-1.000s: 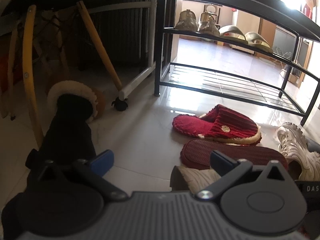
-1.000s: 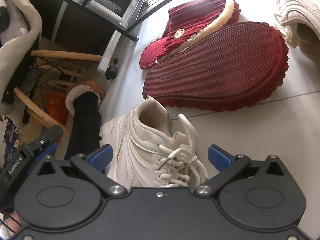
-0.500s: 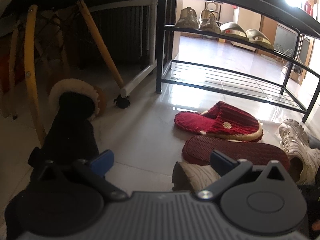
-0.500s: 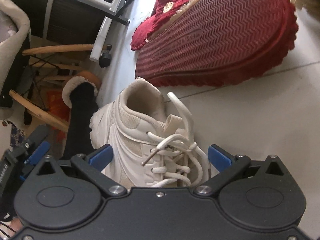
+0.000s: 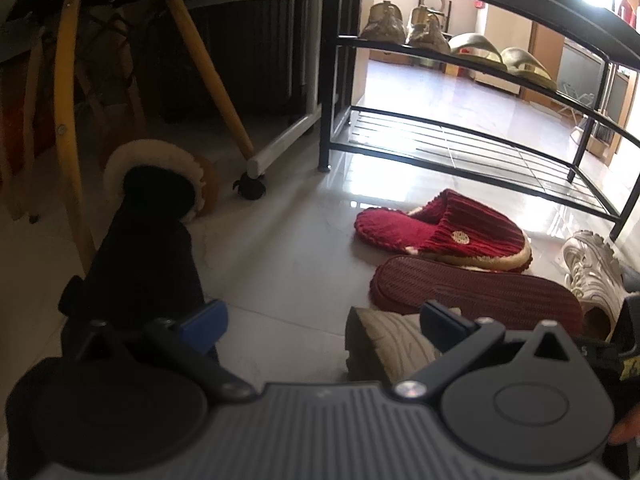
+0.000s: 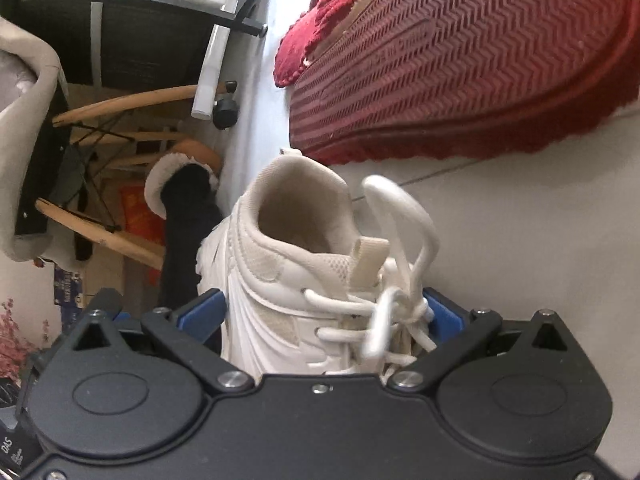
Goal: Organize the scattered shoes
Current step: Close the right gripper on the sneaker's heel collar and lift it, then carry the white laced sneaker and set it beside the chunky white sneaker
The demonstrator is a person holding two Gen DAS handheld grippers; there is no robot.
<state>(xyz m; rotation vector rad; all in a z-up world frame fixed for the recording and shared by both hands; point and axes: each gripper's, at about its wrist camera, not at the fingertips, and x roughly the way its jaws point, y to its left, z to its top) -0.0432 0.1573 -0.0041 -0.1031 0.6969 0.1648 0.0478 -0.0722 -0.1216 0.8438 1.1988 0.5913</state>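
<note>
The right gripper [image 6: 324,312], a second ago wide around the white sneaker [image 6: 304,280], now clamps it for lifting, while the left gripper [image 5: 324,322] stays wide, empty.

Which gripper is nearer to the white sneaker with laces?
Right. The right gripper has its fingers on both sides of the white sneaker; the left gripper is beside its heel.

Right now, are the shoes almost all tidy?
Not yet. Two pairs already sit on the rack's shelf. The right gripper straddles a white sneaker, the left gripper hangs open. Left on the floor: two red slippers, one sole-up, another white sneaker, and a fur-trimmed boot.
</note>
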